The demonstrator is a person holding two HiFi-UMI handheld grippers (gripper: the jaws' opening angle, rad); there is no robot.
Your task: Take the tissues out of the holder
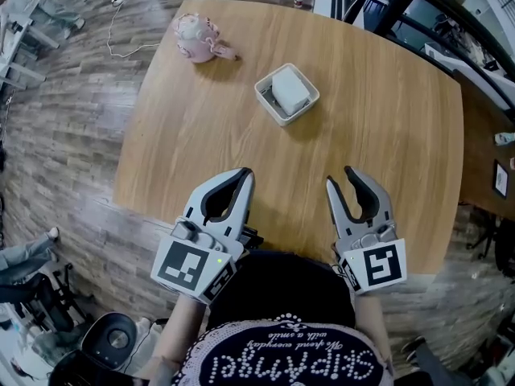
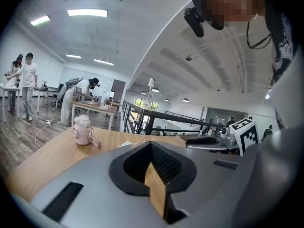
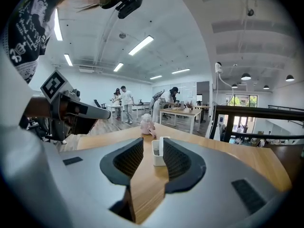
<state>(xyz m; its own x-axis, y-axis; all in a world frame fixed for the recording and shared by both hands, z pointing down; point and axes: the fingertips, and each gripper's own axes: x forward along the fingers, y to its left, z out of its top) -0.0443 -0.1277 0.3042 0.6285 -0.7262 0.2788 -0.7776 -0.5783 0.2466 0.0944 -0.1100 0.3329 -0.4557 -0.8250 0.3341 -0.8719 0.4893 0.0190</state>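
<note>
**Tissues not yet out; both tongs hang short of the holder**

I judge the task barely begun. The wooden table (image 1: 386,135) spreads out ahead of both tongs, and its near edge lies under their bodies. My left tongs (image 1: 246,175) have their tips together with nothing between them. My right tongs (image 1: 340,177) stand narrowly apart and are also empty.

The white holder (image 1: 269,108) sits well ahead, between the lines of the two tongs. In the right gripper view it shows in the gap between the jaws. The tissues (image 1: 290,89) lie inside it, so the reach, the grip and the lift out are all left to do.

The run from the tips to the holder is bare tabletop. The table's side edge lies off to the right of the right tongs, well apart from the holder. A pink flask (image 1: 199,39) stands far ahead and left of the left tongs, near the far edge and clear of the holder.
</note>
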